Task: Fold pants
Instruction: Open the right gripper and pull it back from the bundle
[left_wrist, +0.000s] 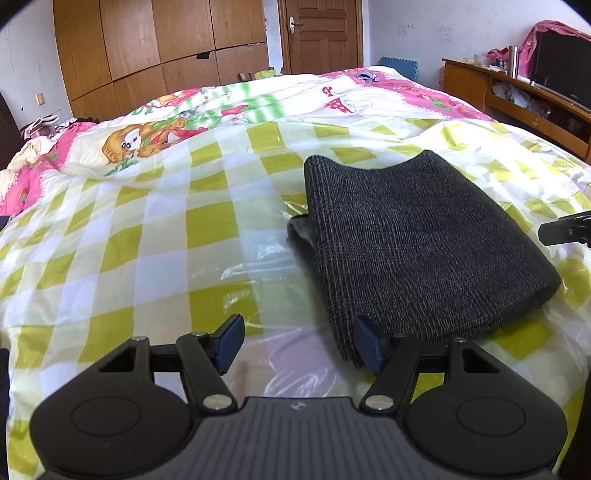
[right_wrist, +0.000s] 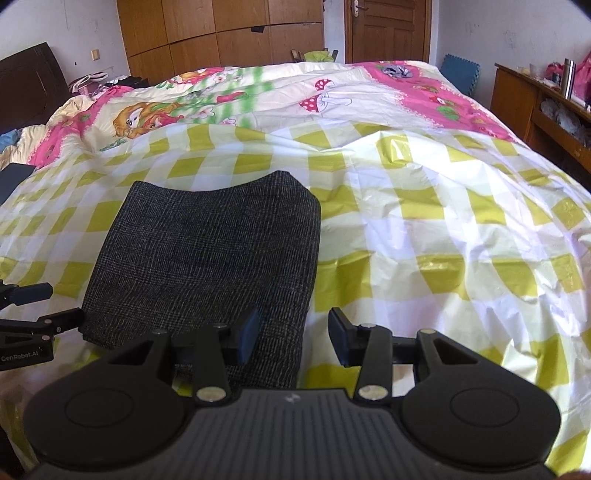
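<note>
The dark grey checked pants (left_wrist: 417, 240) lie folded into a compact rectangle on the yellow-and-white checked plastic sheet (left_wrist: 147, 236) over the bed. They also show in the right wrist view (right_wrist: 210, 254). My left gripper (left_wrist: 299, 345) is open and empty, at the pants' near left corner, its right pad beside the fabric edge. My right gripper (right_wrist: 295, 338) is open and empty, at the pants' near right corner. The right gripper's fingertip (left_wrist: 565, 229) shows at the right edge of the left wrist view; the left gripper (right_wrist: 26, 310) shows at the left edge of the right wrist view.
A cartoon-print quilt (left_wrist: 229, 107) covers the far half of the bed. Wooden wardrobes (left_wrist: 147, 48) and a door (left_wrist: 321, 33) stand behind. A wooden cabinet with a TV (left_wrist: 561, 70) stands at the right. A dark headboard (right_wrist: 26, 85) is at far left.
</note>
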